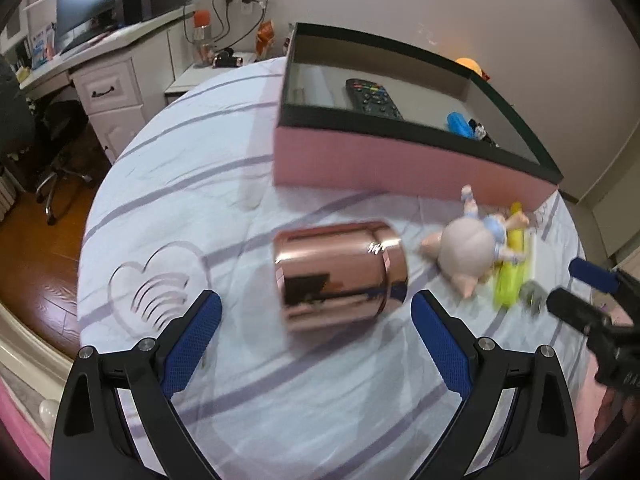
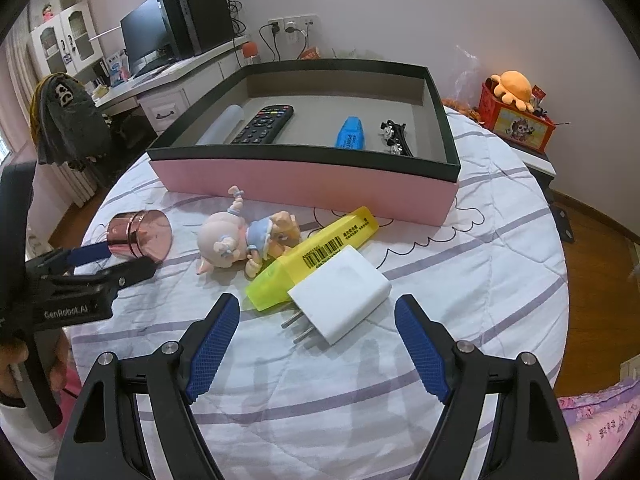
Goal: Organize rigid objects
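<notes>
A shiny rose-gold canister (image 1: pixel 340 276) lies on its side on the striped bed sheet. It sits just ahead of my left gripper (image 1: pixel 316 300), whose open fingers stand clear of it on both sides. My right gripper (image 2: pixel 317 300) is open too, with a white charger plug (image 2: pixel 344 292) lying between its tips, untouched. The plug leans on a yellow highlighter (image 2: pixel 316 252), beside a pig figurine (image 2: pixel 240 244). Behind them stands a pink box with a dark rim (image 2: pixel 304 180). It holds a remote (image 2: pixel 264 124), a blue highlighter (image 2: pixel 352 132) and a black hair clip (image 2: pixel 396 136).
A desk with a monitor (image 2: pixel 148 44) and a draped chair (image 2: pixel 68 116) stand to the far left. At the far right, a side table carries a red box with an orange plush (image 2: pixel 516 112). Wooden floor (image 2: pixel 592 236) borders the bed on both sides.
</notes>
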The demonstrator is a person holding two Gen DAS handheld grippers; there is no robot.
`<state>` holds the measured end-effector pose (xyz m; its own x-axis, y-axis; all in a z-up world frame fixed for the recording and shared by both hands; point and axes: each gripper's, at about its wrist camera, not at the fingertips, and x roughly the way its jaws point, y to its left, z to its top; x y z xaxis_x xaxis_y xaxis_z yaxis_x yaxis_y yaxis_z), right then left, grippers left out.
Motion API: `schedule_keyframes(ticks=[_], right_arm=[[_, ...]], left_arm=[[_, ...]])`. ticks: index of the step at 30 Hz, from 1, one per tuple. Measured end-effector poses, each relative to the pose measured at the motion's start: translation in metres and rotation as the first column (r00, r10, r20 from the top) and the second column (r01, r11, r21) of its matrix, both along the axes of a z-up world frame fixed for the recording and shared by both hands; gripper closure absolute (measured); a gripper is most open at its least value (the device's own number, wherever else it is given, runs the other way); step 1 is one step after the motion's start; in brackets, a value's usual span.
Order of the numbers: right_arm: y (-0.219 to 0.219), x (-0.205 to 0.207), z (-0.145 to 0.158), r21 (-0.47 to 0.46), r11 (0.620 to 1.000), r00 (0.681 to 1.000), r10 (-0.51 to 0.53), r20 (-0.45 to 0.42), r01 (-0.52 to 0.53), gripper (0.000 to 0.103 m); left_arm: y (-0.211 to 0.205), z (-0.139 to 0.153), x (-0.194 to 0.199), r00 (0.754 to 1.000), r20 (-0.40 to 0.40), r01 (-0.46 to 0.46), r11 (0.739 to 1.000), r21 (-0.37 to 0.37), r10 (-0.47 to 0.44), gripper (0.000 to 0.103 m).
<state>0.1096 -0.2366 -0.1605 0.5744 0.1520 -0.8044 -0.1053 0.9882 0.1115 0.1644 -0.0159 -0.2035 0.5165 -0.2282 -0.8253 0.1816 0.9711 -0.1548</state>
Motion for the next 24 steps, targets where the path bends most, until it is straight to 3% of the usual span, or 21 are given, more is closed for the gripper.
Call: schedule_keyframes(ticks=[8,11,13,20,24], right_arm=[[-0.006,0.005,-0.003,0.002,1.000,1.000,-0.006,-0.008,0.006,0.022],[-0.006,0.009,-0.005,0.008,1.000,1.000,-0.005,-0.009,0.006,0.022],[-0.004,0.010,-0.006,0.008,1.000,1.000,-0.003,-0.012,0.003,0.022],[0.000,0.007,-0.004,0.005,1.000,1.000,0.020,-0.013,-0.020,0.021],[-0.004,0.003,-0.002,0.009,1.000,1.000,0.012,-0.005,-0.012,0.022]], left_arm=[[0.013,0.006,0.001,0.999,0.007,-0.041,0.997,-0.061,0.041,0.009],[0.015,0.002,0.001,0.999,-0.011,-0.050,0.995,-0.090,0.049,0.024],[0.011,0.002,0.000,0.999,-0.003,-0.044,0.995,-0.092,0.044,0.041],[-0.011,0.008,-0.006,0.998,0.065,-0.029,0.994,0.104,0.022,0.043],[-0.023,0.012,-0.010,0.996,0.090,-0.025,0.970,0.242,0.003,0.043]])
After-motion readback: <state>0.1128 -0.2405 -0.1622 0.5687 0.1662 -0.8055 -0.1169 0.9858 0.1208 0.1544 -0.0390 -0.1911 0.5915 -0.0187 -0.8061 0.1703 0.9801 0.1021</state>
